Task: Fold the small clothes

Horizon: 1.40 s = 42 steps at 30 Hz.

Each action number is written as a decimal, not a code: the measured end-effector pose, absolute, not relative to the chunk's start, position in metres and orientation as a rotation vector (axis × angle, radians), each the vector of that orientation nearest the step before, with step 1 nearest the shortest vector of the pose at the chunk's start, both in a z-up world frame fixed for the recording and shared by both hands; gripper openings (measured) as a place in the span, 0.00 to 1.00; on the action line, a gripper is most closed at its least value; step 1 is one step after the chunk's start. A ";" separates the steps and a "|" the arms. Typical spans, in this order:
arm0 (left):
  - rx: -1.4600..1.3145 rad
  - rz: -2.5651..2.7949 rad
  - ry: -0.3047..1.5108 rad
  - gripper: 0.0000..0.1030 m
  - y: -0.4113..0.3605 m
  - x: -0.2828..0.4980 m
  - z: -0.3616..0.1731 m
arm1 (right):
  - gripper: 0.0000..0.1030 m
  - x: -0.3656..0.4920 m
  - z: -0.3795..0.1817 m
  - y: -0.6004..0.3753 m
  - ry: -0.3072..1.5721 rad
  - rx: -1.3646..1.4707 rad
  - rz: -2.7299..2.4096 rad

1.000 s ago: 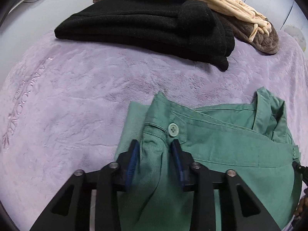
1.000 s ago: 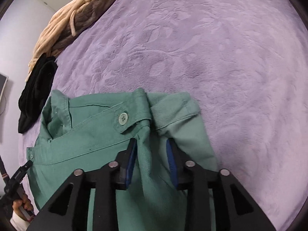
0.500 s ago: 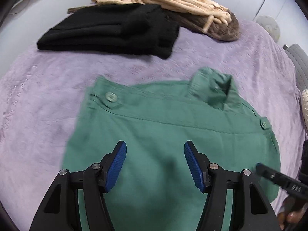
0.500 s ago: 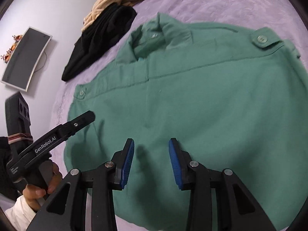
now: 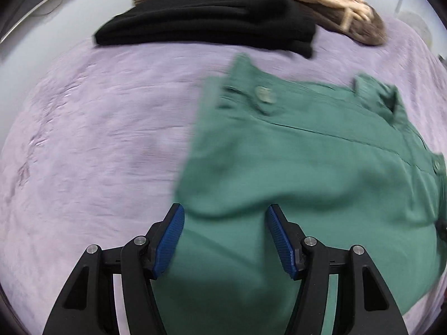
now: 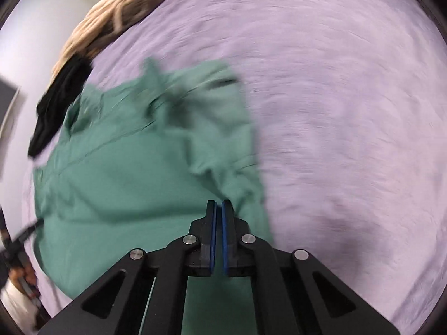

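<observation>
A green button shirt (image 5: 321, 173) lies spread on the lavender bedspread (image 5: 97, 139), collar toward the far side. My left gripper (image 5: 225, 210) hovers open over the shirt's near left edge; cloth lies below its blue pads (image 5: 170, 243) and they do not press it. In the right wrist view, the right gripper (image 6: 218, 203) is at the shirt's (image 6: 125, 181) right edge. Its jaws are closing to a sliver, and a ridge of green fabric runs into the tips. Both views are blurred by motion.
A folded black garment (image 5: 209, 19) and a beige-and-brown pile (image 5: 321, 5) lie along the bed's far side. In the right wrist view a hand with the other gripper (image 6: 16, 251) shows at the left edge. Bedspread (image 6: 335, 111) stretches to the right.
Both grippers let go of the shirt's shoulder folds and pulled back toward its near part. The left has shifted to the left edge, still open. The right has closed at the right edge.
</observation>
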<state>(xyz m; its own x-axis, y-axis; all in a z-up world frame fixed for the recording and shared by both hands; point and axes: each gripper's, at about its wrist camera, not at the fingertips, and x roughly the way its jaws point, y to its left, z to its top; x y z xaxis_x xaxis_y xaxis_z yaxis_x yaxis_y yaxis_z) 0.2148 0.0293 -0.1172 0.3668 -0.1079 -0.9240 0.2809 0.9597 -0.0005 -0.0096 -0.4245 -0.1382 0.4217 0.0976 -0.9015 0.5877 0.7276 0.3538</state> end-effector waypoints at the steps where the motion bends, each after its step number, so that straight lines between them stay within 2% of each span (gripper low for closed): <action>1: 0.179 -0.202 1.171 0.62 0.038 0.218 -0.117 | 0.01 -0.016 -0.137 -0.430 1.096 0.778 -0.359; 3: 0.130 -0.156 1.186 0.62 0.063 0.223 -0.114 | 0.07 -0.023 -0.130 -0.428 1.083 0.814 -0.385; 6: 0.062 -0.116 1.188 0.62 0.086 0.216 -0.098 | 0.07 -0.024 -0.114 -0.409 1.077 0.796 -0.350; 11: 0.113 -0.210 1.159 0.62 0.085 0.173 -0.070 | 0.07 -0.030 -0.093 -0.358 1.084 0.704 -0.248; 16: 0.156 -0.301 1.214 0.62 0.063 0.148 -0.086 | 0.06 -0.051 -0.130 -0.341 1.222 0.617 -0.316; 17: 0.176 -0.285 1.238 0.62 0.062 0.145 -0.097 | 0.01 -0.056 -0.140 -0.344 1.229 0.621 -0.313; 18: 0.185 -0.272 1.257 0.62 0.065 0.146 -0.109 | 0.01 -0.063 -0.147 -0.348 1.210 0.632 -0.292; 19: 0.174 -0.270 1.277 0.63 0.071 0.147 -0.120 | 0.00 -0.067 -0.148 -0.352 1.197 0.635 -0.281; 21: 0.114 -0.266 1.308 0.83 0.089 0.149 -0.135 | 0.00 -0.072 -0.144 -0.357 1.201 0.634 -0.301; 25: 0.090 -0.256 1.315 0.83 0.113 0.150 -0.130 | 0.00 -0.083 -0.133 -0.360 1.214 0.666 -0.373; 27: 0.124 -0.236 1.306 0.83 0.120 0.148 -0.123 | 0.05 -0.096 -0.130 -0.364 1.206 0.721 -0.402; 36: 0.102 -0.106 1.308 0.83 0.175 0.156 -0.110 | 0.08 -0.108 -0.102 -0.307 1.175 0.835 -0.363; 39: 0.056 -0.164 1.249 0.83 0.174 0.158 -0.089 | 0.18 -0.097 -0.098 -0.276 1.173 0.848 -0.309; 42: 0.029 -0.242 1.193 0.83 0.157 0.166 -0.074 | 0.18 -0.077 -0.101 -0.244 1.184 0.848 -0.245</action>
<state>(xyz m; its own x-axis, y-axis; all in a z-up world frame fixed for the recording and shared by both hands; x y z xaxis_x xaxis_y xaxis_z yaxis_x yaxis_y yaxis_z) 0.1662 0.1568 -0.0741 0.3463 -0.1715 -0.9223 0.2020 0.9737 -0.1052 -0.0774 -0.2438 -0.1006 0.3927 0.2520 -0.8845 0.5825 0.6761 0.4512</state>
